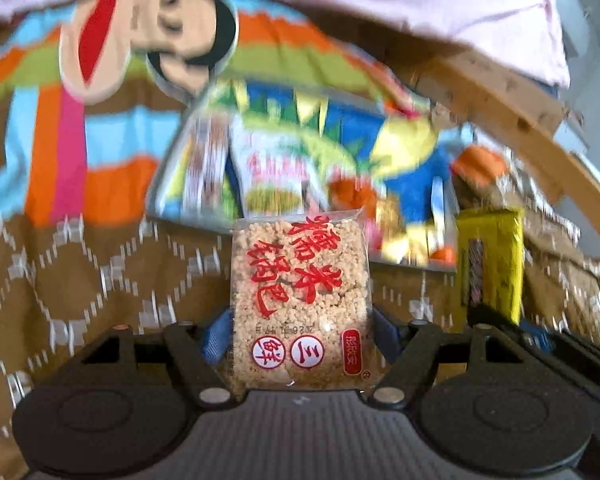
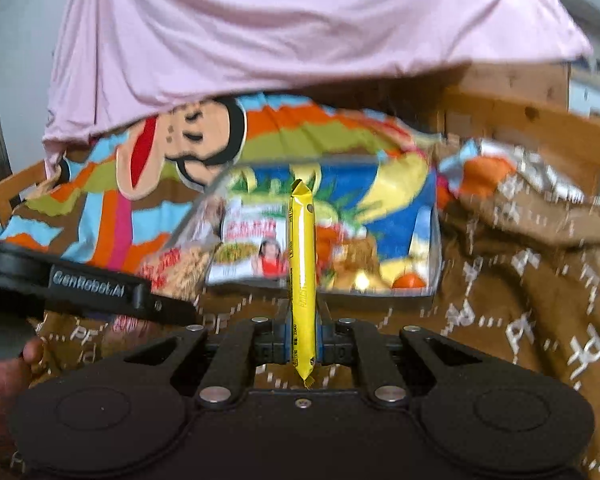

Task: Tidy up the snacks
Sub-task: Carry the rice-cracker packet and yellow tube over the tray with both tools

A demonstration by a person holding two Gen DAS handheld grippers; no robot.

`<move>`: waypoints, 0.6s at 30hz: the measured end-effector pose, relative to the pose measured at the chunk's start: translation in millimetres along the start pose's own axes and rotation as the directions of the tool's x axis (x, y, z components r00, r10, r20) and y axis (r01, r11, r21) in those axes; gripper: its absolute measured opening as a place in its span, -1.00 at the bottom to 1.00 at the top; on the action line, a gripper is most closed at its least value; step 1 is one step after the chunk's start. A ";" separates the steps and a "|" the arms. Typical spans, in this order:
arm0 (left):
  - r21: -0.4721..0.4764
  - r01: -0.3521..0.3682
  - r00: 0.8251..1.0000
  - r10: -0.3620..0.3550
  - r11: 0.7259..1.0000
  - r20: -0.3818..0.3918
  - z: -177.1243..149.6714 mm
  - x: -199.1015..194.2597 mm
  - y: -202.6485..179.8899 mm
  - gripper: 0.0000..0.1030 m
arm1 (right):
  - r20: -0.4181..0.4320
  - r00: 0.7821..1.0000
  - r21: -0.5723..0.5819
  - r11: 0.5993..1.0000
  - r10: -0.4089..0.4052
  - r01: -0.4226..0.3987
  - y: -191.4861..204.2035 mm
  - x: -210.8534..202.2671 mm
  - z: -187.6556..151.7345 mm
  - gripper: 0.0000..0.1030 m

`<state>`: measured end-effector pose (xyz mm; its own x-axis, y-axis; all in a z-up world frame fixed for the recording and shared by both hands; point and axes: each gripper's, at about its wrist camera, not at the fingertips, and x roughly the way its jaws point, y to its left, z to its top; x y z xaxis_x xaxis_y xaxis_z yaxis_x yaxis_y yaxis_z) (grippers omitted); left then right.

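Observation:
In the left wrist view my left gripper [image 1: 300, 332] is shut on a clear packet of puffed rice cake [image 1: 300, 292] with red characters, held upright by its sides. My right gripper [image 2: 302, 336] is shut on a thin yellow snack packet [image 2: 302, 248] that stands on edge. Beyond both lies a clear tray [image 2: 372, 300] with a bright blue and yellow bottom and several snack packets in it. The yellow packet [image 1: 492, 264] also shows at the right of the left wrist view. One finger [image 2: 100, 292] of the left gripper and the rice cake packet [image 2: 176, 268] show at the left of the right wrist view.
Everything rests on a brown patterned cloth [image 1: 80, 280] over a colourful cartoon blanket [image 1: 100, 100]. A person in a pink shirt [image 2: 300, 32] stands behind the tray. A wooden frame [image 1: 500, 108] runs along the right. Orange packets [image 2: 488, 172] lie right of the tray. A hand [image 2: 4, 376] is at lower left.

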<state>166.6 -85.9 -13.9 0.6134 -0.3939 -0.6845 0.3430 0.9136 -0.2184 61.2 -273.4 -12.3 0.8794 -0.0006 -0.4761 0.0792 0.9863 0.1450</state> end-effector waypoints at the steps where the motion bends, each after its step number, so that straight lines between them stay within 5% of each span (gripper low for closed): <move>1: 0.007 -0.010 0.999 0.010 1.000 0.034 5.8 -0.7 -3.3 0.47 | 0.025 1.000 -0.003 1.000 -0.006 0.007 -0.6 -1.2 1.9 -0.79; 8: 0.018 0.063 0.975 -0.065 0.998 0.213 45.3 20.3 -10.1 0.47 | 0.109 0.993 0.060 0.998 -0.043 0.037 -21.5 20.6 20.6 -0.79; 18: -0.004 0.024 0.982 -0.023 1.000 0.189 69.9 97.0 1.7 0.47 | 0.131 0.983 0.096 0.988 -0.129 0.117 -52.9 94.0 47.4 -0.79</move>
<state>276.4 -129.7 -32.0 0.7286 -0.4271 -0.5356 0.3553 0.9041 -0.2375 161.9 -333.4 -23.6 0.9155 -0.1495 -0.3735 0.2264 0.9589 0.1710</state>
